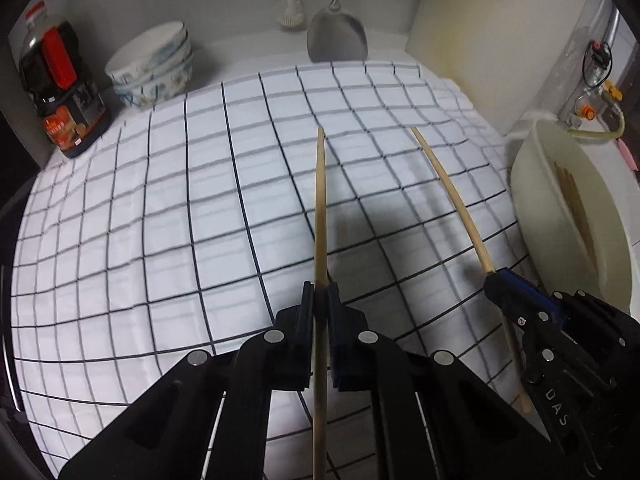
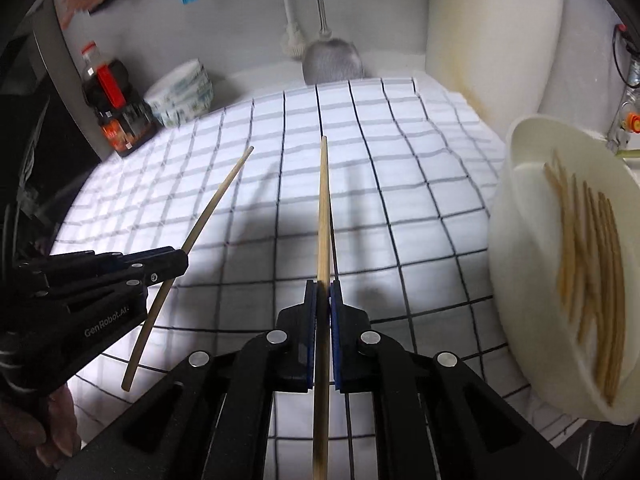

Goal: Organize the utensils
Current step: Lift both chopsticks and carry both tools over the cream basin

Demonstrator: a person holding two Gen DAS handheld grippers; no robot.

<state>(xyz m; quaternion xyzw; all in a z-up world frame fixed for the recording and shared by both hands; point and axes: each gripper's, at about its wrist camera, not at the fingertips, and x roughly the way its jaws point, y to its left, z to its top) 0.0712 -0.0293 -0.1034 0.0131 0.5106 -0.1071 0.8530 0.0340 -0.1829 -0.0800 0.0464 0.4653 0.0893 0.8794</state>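
Note:
My left gripper (image 1: 320,290) is shut on a wooden chopstick (image 1: 321,200) that runs forward above the checked cloth (image 1: 160,220). My right gripper (image 2: 323,286) is shut on a second chopstick (image 2: 324,208), also off the cloth. Each gripper shows in the other's view: the right gripper (image 1: 494,276) with its chopstick (image 1: 452,196) at the right, the left gripper (image 2: 182,258) with its chopstick (image 2: 216,200) at the left. A cream tub (image 2: 516,264) at the right edge holds several chopsticks (image 2: 592,280).
At the back left stand a dark sauce bottle (image 1: 60,92) and stacked patterned bowls (image 1: 154,66). A metal spatula (image 1: 338,36) and a white brush (image 1: 290,4) hang on the back wall. A pale cutting board (image 1: 492,40) leans at the back right. A hand (image 2: 44,428) holds the left gripper.

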